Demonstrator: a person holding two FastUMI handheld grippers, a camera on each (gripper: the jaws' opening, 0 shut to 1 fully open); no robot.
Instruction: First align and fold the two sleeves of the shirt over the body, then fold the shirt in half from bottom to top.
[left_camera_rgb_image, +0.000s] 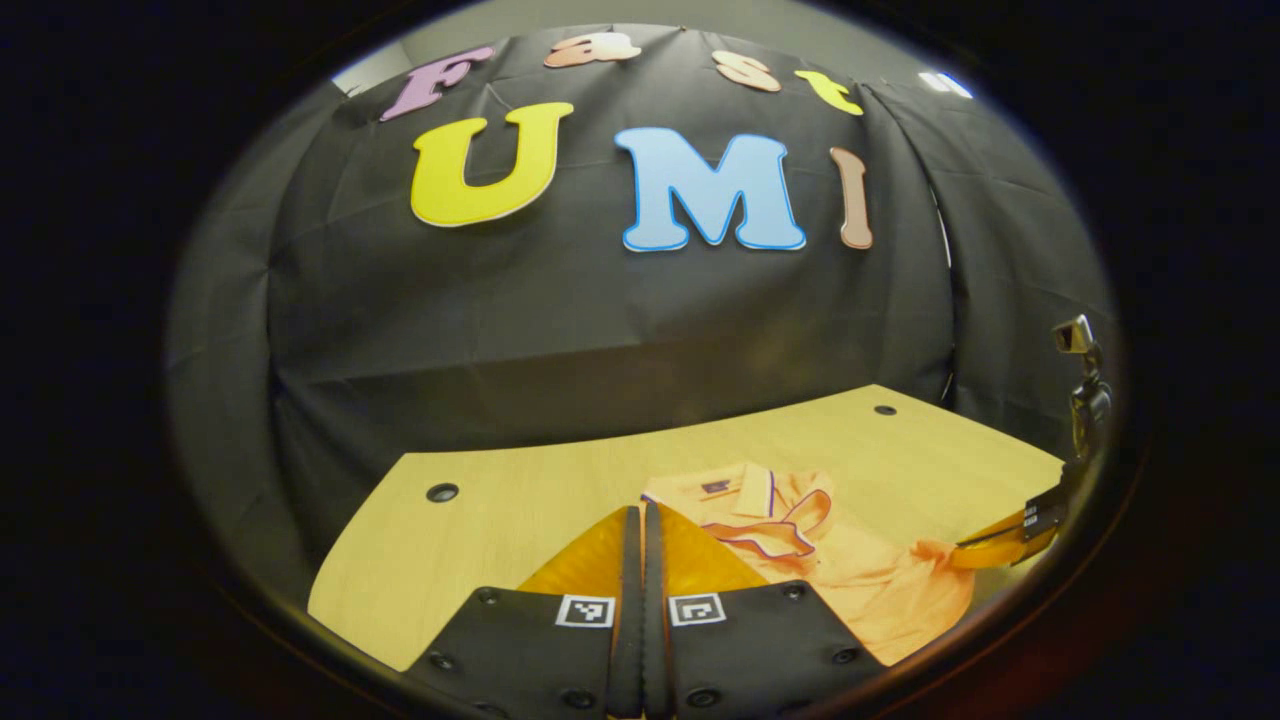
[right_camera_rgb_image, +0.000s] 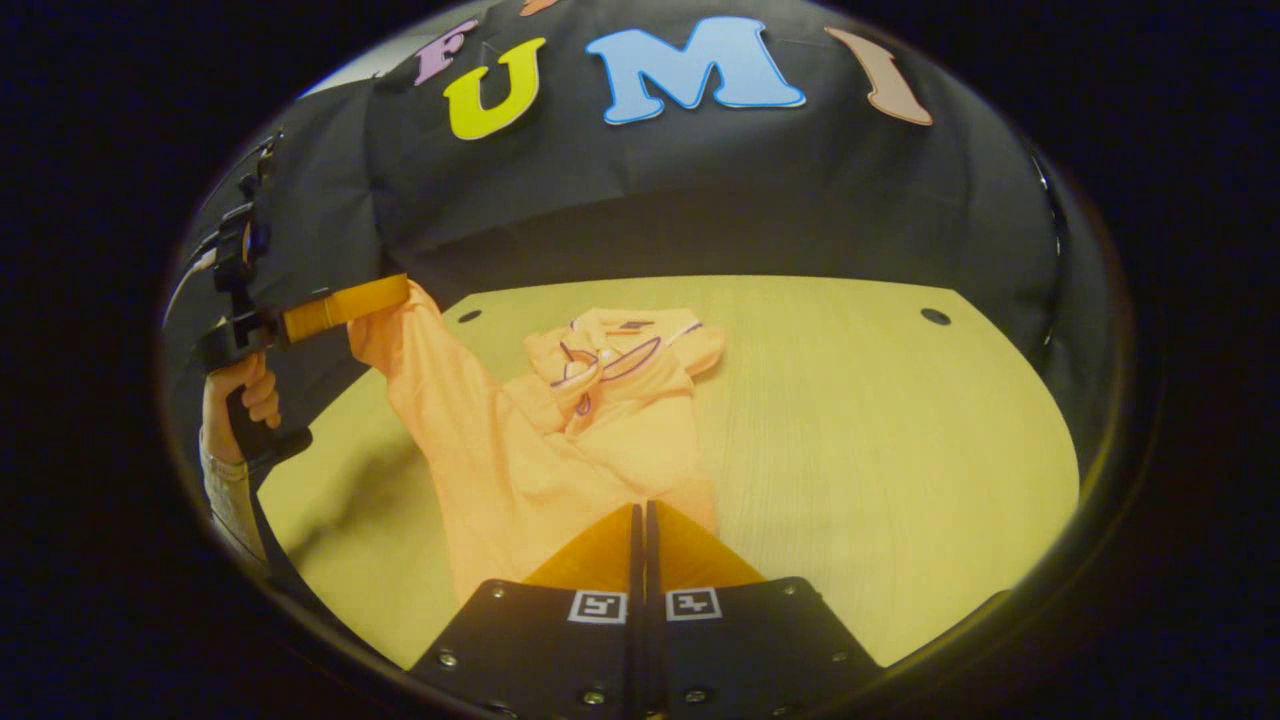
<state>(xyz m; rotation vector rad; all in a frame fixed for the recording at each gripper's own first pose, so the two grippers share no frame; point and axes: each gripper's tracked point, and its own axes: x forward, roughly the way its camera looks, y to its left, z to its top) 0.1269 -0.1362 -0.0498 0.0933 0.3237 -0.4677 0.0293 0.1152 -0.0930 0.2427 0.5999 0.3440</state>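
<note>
The shirt (right_camera_rgb_image: 540, 440) is soft, matt cloth — creased, with thin stitched piping at the collar. The table (right_camera_rgb_image: 880, 420) looks like smooth pale wood laminate, faintly grained. The booth wall (left_camera_rgb_image: 600, 310) is matt black cloth.

Wooden table (right_camera_rgb_image: 850, 420) — orange shirt (right_camera_rgb_image: 600, 440) lying on it.

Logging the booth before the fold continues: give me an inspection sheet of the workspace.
Surface: wooden table with dark round holes near its corners.
Job's things: orange shirt, collar at the far end; one sleeve lifted off the table.
Clutter: nothing seen.
Grippers: left gripper shut on the sleeve; right gripper shut on the shirt's near edge.
Cables: nothing seen.
Surroundings: black cloth wall; small mounted device at the side.
</note>
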